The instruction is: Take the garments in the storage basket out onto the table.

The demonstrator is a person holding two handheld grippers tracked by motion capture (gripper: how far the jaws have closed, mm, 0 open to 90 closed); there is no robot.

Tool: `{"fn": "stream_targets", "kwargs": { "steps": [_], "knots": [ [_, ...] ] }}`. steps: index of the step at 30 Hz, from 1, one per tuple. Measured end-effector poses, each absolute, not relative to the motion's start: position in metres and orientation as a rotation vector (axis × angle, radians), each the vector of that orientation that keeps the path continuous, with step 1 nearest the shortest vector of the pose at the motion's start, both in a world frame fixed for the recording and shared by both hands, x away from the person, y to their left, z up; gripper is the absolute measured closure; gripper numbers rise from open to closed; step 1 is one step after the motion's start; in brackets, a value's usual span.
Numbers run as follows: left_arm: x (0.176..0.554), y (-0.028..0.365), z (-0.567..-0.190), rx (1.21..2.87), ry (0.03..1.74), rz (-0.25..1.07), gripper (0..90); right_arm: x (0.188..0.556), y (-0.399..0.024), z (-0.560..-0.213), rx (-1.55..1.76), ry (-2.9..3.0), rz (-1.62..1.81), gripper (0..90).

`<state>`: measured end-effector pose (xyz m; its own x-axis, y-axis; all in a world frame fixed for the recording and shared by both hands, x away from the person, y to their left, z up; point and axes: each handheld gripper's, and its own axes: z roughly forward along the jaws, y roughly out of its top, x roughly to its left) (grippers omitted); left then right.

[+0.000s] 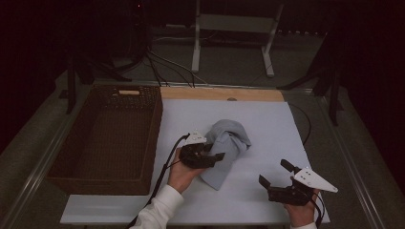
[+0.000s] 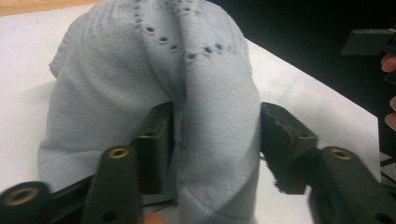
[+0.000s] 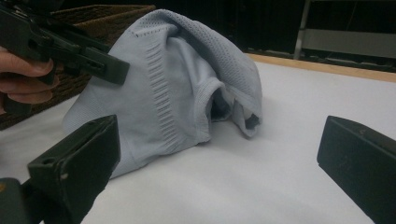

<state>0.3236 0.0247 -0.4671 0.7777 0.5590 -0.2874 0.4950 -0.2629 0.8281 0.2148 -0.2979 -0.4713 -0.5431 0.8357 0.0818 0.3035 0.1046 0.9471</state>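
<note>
Garment handling is the work in hand: a pale blue knitted garment [image 1: 228,143] lies bunched in a heap on the white desk [image 1: 267,119], just right of a dark wicker basket [image 1: 71,157]. The left tool [image 1: 217,156] sits at the heap's near-left edge. In the left gripper view a fold of the garment [image 2: 215,116] rises between its jaws; the left pad lies against the knit, while the right pad stands just clear of it, so the tool reads as released around the fold, not clamped on it. The right tool [image 1: 277,174] hovers near the desk's front right, well apart from the heap, its jaws spread wide and empty; its own view looks across bare desk at the garment [image 3: 177,84].

Judging by this, the step is a regrasp or a let-go of the fold. The next move would call for a firm clench on enough fabric, perhaps with the right tool joining in.

The basket holds nothing visible; its floor looks bare.
</note>
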Motion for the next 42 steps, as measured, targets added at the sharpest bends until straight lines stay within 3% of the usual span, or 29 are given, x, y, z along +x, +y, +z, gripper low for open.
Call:
{"fn": "stream_targets", "kwargs": {
  "steps": [7, 14, 42],
  "knots": [
    [0.323, 0.025, -0.464, 1.915, 0.848, 0.137, 17.6, 0.215, -0.298, -0.471, 1.109, 1.906, 1.445, 0.0],
    [0.324, 0.028, -0.462, 1.915, 0.862, 0.169, 0.3, 0.215, -0.298, -0.471, 1.110, 1.905, 1.446, 0.0],
    [0.316, 0.047, -0.451, 1.883, 0.856, 0.269, 0.0, 0.215, -0.298, -0.471, 1.106, 1.904, 1.447, 0.0]
  ]
}}
